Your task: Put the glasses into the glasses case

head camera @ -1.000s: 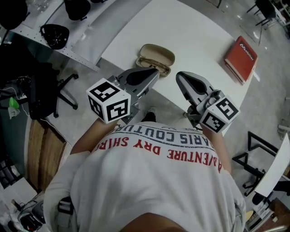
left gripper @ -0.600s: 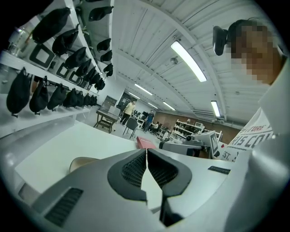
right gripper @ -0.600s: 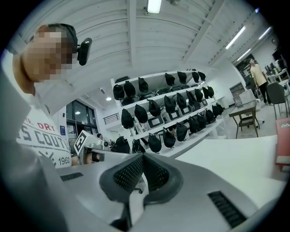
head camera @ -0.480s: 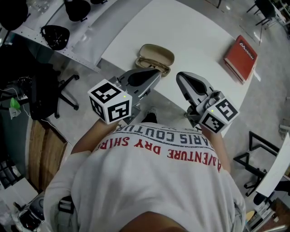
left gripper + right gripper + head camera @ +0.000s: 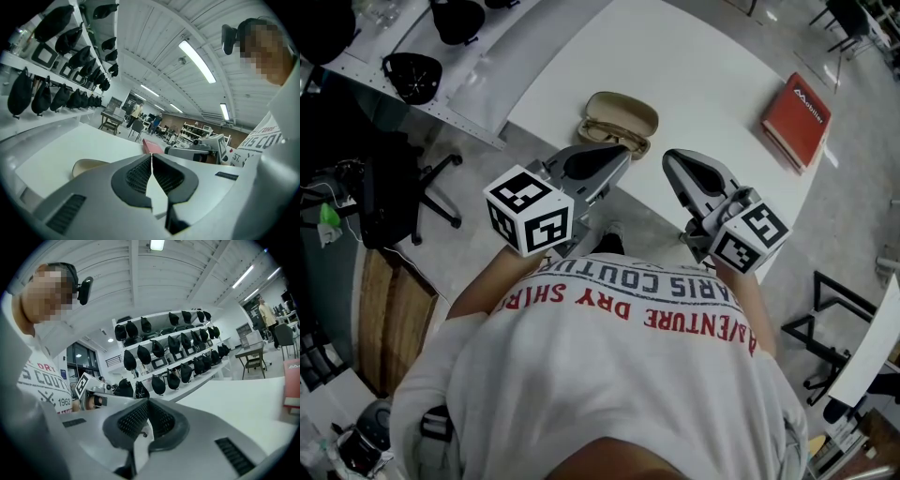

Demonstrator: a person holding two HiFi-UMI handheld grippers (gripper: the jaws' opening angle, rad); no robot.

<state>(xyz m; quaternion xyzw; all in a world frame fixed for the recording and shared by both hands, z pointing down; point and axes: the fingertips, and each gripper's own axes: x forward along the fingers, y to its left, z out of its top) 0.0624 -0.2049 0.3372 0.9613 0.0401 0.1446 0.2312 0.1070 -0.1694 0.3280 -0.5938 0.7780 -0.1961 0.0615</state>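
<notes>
A beige glasses case (image 5: 628, 108) lies open near the front edge of the white table (image 5: 694, 75). Thin-framed glasses (image 5: 602, 130) rest in its near half. My left gripper (image 5: 622, 151) hovers just short of the case, its tip at the table's edge, jaws shut on nothing. My right gripper (image 5: 668, 157) is level with it to the right, also shut and empty. In the left gripper view the shut jaws (image 5: 151, 157) point over the table, with the case (image 5: 87, 165) low on the left. The right gripper view shows its jaws (image 5: 148, 402) closed together.
A red book (image 5: 798, 108) lies at the table's far right edge, also seen as the book (image 5: 153, 146) ahead of the left gripper. Shelves with black helmets (image 5: 413, 73) stand to the left. A black office chair (image 5: 394, 187) is beside the table.
</notes>
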